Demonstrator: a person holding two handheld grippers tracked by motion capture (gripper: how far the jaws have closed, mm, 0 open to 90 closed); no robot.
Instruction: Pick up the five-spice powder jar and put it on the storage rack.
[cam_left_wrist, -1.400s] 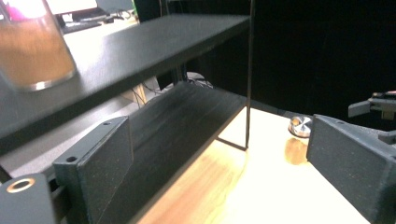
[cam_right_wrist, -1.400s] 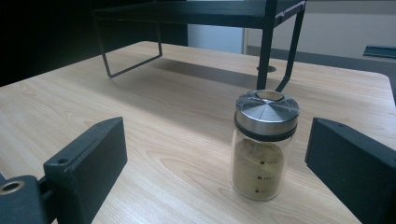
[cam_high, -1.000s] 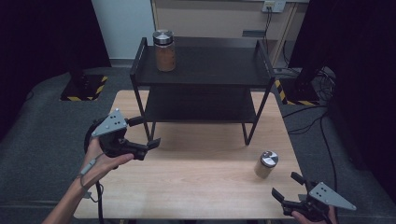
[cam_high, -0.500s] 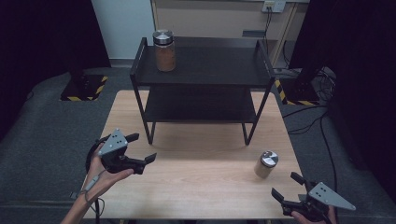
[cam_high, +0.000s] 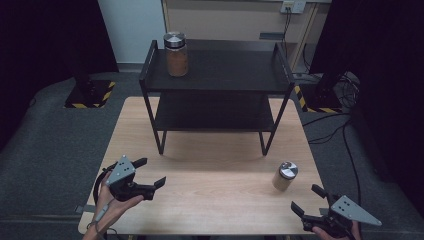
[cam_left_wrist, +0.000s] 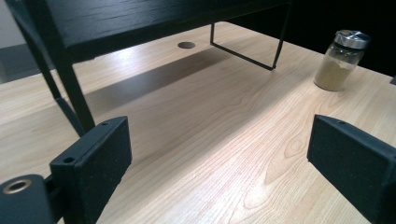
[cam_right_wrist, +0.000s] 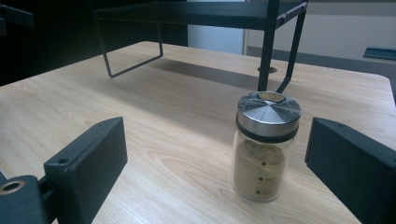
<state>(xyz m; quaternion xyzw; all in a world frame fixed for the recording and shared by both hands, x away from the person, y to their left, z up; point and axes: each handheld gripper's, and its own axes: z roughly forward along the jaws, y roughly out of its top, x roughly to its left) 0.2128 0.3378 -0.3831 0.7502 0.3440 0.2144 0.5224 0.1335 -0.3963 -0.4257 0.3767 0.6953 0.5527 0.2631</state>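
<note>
At the near right corner of the pale wooden bench (cam_high: 215, 200), the right claw (cam_high: 309, 201) sits low in the person's hand, jaws spread wide with nothing in them, aimed at the small glass spice jar with a steel lid and tan powder (cam_high: 285, 175) standing just ahead. Over on the near left, the left claw (cam_high: 150, 173) is held in a hand with the palm up, pointing right, also wide open and empty. Farther back stands the black two-tier metal shelf (cam_high: 215, 75), with a bigger brown-filled glass jar (cam_high: 176, 54) on top.
</note>
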